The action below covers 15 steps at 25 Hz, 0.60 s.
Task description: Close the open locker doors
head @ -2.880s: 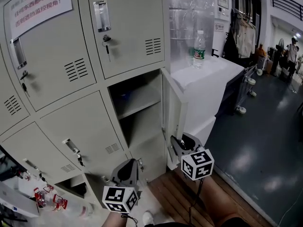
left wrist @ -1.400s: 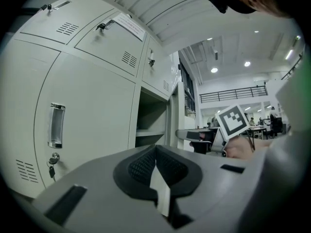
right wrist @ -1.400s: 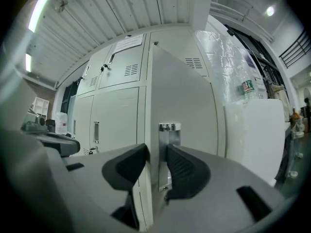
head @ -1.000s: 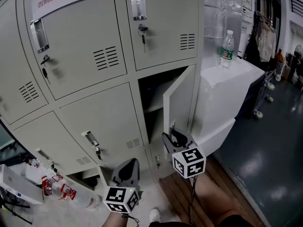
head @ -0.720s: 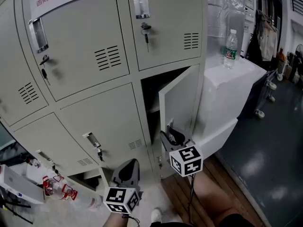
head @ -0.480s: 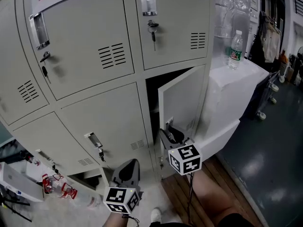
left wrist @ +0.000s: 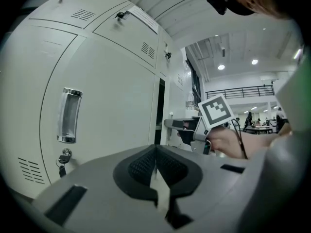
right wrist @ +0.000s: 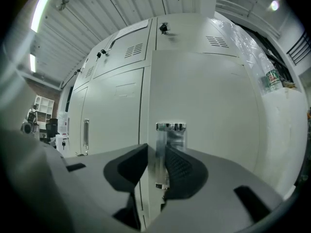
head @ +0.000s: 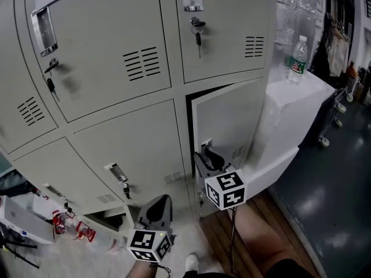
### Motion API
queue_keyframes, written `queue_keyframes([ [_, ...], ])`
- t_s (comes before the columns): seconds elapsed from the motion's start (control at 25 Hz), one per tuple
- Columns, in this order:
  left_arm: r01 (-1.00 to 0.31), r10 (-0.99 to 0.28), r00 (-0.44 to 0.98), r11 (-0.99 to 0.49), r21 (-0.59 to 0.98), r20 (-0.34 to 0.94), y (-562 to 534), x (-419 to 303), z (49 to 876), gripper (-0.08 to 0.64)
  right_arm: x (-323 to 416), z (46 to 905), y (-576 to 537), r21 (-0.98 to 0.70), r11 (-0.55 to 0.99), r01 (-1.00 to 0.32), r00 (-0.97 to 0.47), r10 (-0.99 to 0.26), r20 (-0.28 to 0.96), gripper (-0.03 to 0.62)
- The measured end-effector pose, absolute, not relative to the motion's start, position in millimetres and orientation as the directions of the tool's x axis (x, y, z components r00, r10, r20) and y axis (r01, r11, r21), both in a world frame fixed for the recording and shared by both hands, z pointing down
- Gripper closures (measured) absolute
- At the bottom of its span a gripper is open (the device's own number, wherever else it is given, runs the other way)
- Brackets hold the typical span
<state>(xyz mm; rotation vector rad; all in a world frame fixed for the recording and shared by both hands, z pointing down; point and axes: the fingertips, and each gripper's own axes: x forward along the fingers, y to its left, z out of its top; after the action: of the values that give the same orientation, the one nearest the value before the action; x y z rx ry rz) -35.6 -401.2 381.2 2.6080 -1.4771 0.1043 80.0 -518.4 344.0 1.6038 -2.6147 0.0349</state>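
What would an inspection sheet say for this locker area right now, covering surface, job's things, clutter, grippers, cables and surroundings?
Surface: wooden floorboards below the lockers; dark floor to the right.
Job's things: locker door ajar, with a dark gap at its top and left edges; its handle is shiny metal.
Clutter: water bottle upright on the white cabinet; bottles with red labels low at left.
Grippers: right gripper at the handle, jaws apart and just been closing, with the handle between them; left gripper shut, empty.
Cables: thin cable hanging from the right gripper.
Surroundings: keys in upper locks; hanging clothes far right.
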Motion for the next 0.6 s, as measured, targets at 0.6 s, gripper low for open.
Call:
queue_keyframes([
  [0.6, -0.867, -0.855, 0.498, -0.489, 0.095, 0.146, -422, -47, 388, 0.555, 68, 344, -546, 0.021, 0.477, -0.879, -0.474, -0.877, 0.075, 0.486],
])
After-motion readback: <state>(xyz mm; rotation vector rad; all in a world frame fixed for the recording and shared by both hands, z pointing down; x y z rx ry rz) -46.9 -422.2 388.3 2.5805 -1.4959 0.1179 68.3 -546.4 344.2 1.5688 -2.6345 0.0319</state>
